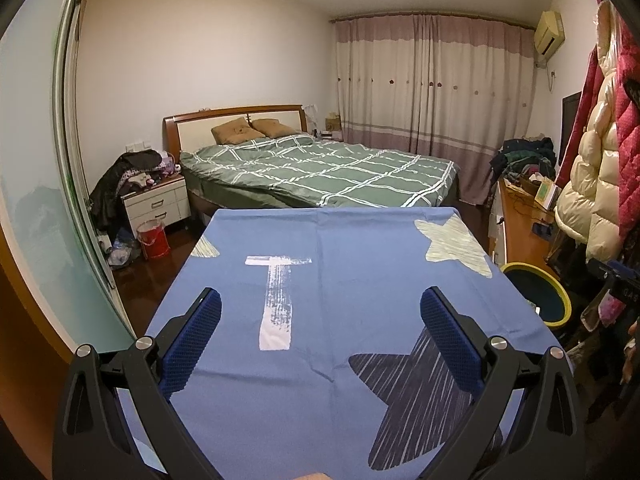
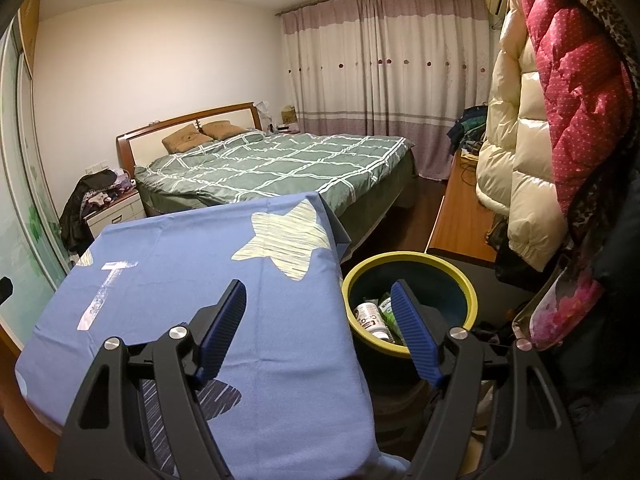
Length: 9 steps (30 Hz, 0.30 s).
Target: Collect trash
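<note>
In the left wrist view, the left gripper point(image 1: 320, 308) with black arms and blue ribbed pads is nearest, tilted a little downward above the blue star-printed cloth point(image 1: 340, 288) that covers a table. Its jaws stand wide and nothing is between them. At the far right, beside the table, sits the round dark bin with a yellow rim point(image 1: 538, 276).

In the right wrist view, the right gripper point(image 2: 318, 304) also stands wide and empty, over the right edge of the cloth point(image 2: 200, 280). The bin point(image 2: 408, 264) is just right of the table, and trash point(image 2: 374, 316), a white bottle and green packets, lies inside it.
</note>
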{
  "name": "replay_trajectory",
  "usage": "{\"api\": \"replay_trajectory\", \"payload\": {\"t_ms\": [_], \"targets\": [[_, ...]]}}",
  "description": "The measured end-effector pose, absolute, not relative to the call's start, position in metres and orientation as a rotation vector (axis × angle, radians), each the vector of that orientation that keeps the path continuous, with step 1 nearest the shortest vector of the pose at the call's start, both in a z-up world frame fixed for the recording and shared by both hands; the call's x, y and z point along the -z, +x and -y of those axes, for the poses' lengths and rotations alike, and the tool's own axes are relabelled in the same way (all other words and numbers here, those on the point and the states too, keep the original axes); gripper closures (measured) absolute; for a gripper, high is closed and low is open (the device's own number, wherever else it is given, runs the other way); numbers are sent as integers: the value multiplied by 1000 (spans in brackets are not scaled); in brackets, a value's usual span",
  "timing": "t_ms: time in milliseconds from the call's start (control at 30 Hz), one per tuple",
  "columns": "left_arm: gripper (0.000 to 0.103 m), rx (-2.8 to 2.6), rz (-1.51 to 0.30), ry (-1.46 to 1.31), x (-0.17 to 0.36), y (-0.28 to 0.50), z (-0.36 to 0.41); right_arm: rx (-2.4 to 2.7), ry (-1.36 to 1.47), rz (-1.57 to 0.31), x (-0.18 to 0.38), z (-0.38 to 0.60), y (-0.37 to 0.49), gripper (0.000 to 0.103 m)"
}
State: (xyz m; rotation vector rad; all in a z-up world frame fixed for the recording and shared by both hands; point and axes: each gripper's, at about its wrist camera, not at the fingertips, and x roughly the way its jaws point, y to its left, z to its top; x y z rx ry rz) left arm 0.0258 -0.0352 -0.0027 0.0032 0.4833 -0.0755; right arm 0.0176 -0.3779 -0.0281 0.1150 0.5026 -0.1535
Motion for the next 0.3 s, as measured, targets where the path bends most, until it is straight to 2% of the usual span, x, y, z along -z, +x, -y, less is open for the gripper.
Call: {"api": "replay_trajectory", "payload": {"t_ms": [200,300], "targets": [[5,116,-584,-28,17,66,28,103,114,-538,31,374,40,32],[5,95,-633,-16,34,106,22,72,109,-569,36,369,67,27]]}}
